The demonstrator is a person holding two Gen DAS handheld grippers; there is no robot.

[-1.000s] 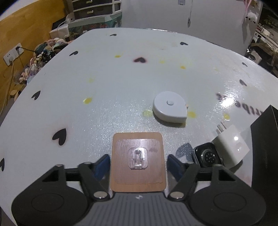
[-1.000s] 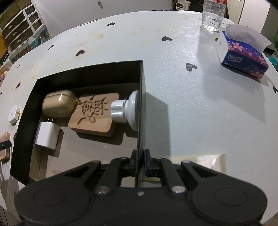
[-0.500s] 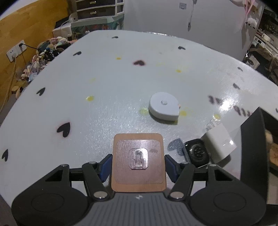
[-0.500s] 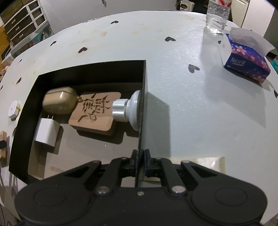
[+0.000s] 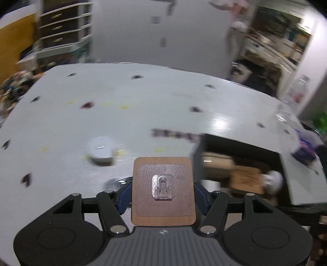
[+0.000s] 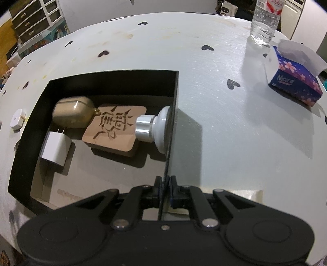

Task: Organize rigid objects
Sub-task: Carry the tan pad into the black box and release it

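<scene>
My left gripper [image 5: 162,192] is shut on a square wooden plaque with a clear plastic hook [image 5: 162,187] and holds it above the table, left of the black box [image 5: 241,147]. My right gripper [image 6: 165,188] is shut on the right wall of the black box [image 6: 171,131]. Inside the box lie a gold earbud case [image 6: 73,112], a carved wooden block [image 6: 115,127], a white and silver knob [image 6: 155,129] and a white charger [image 6: 54,148]. A white tape measure [image 5: 101,150] lies on the table left of the box and also shows in the right wrist view [image 6: 16,119].
The white table [image 6: 224,102] has black heart marks. A water bottle [image 6: 264,18] and a blue tissue box [image 6: 294,75] stand at the far right. Drawers and clutter lie beyond the table's left edge [image 5: 59,36].
My left gripper has lifted the plaque off the table and swung right toward the black box; the view is blurred. The watch and charger beside it have left its view. My right gripper holds still.
</scene>
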